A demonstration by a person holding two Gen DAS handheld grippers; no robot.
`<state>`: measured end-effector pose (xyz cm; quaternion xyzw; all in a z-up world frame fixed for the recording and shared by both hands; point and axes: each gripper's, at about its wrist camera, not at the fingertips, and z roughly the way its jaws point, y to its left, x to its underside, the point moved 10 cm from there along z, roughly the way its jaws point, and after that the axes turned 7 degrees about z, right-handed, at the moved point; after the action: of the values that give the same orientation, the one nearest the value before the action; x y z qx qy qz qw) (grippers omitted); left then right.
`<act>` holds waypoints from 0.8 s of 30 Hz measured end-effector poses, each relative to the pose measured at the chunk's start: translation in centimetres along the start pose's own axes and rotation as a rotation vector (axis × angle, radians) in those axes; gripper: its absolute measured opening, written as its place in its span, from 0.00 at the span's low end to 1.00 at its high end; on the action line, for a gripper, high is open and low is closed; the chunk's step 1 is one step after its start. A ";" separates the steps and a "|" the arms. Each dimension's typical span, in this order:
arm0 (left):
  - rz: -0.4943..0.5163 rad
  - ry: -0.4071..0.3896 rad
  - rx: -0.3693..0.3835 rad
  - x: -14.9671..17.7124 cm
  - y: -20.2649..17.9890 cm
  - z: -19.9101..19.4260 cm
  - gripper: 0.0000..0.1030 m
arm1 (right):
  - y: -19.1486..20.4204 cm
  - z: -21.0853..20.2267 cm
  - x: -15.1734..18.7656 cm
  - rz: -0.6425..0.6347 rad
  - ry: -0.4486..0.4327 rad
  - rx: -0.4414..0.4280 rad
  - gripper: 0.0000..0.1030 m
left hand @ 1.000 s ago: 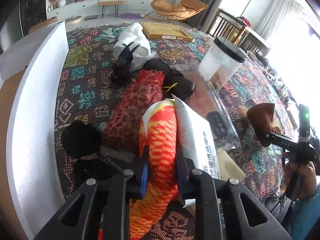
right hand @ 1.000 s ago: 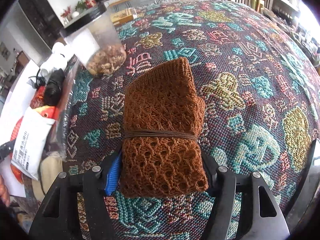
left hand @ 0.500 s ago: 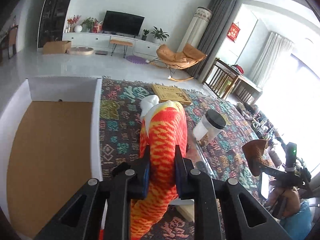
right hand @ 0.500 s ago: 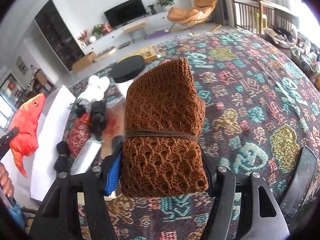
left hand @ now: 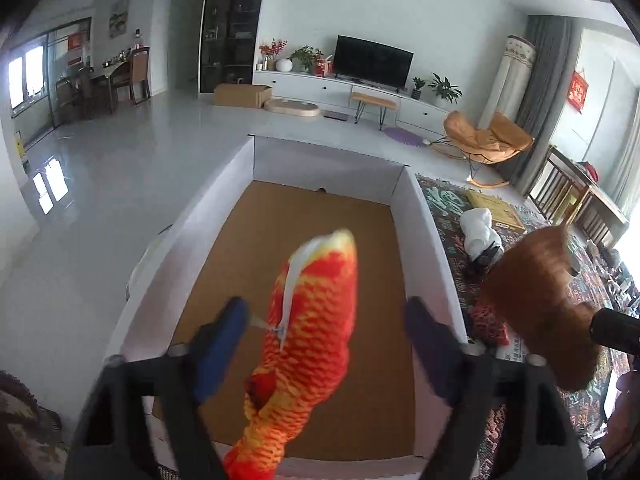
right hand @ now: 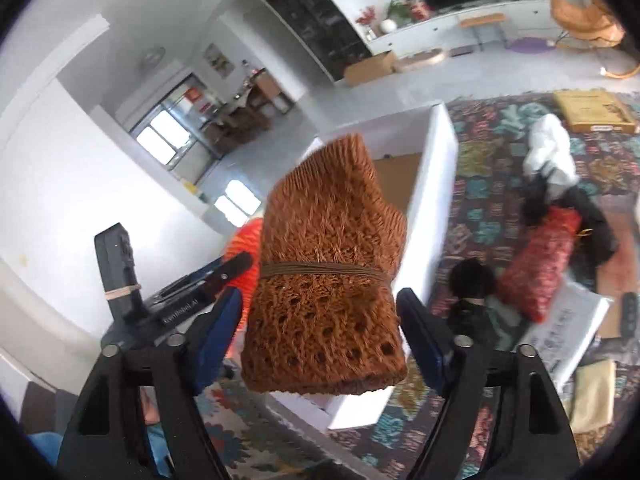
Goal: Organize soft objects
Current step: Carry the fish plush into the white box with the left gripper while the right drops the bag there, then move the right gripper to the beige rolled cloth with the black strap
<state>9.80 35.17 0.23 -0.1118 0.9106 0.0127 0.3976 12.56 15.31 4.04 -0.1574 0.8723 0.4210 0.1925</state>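
Our left tongs [left hand: 326, 332] have just sprung apart, pads clear of the plush fish [left hand: 312, 336] between them, above the white box [left hand: 424, 248] with its brown floor. Our right tongs [right hand: 320, 328] have just widened too; the brown knit bundle [right hand: 324, 280] sits loose between them, over the box edge. Beyond, the patterned bench [right hand: 480, 208] holds more soft things; pale floor and a TV [left hand: 374, 60] lie behind.

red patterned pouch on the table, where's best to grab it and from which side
Probably across the narrow middle of the red patterned pouch, from above, jaws spanning its long edges. It lies flat and elongated; its far end is crowded by black fabric and its near end overlaps a white packet.
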 end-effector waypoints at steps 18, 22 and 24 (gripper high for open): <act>0.350 0.087 0.379 7.7 -23.0 1.0 0.93 | -26.5 -12.6 11.6 0.245 -0.195 0.609 0.84; 0.382 0.148 0.391 10.4 -25.9 2.1 0.93 | -22.9 -7.9 11.0 0.078 -0.087 0.576 0.84; 0.369 0.153 0.391 10.6 -26.0 2.1 0.93 | -21.5 -4.9 11.0 -0.007 -0.017 0.600 0.86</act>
<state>9.92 8.04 -7.23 0.1341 0.9281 -0.0998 0.3327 11.28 -2.67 -12.82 -0.0928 0.9556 0.1450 0.2390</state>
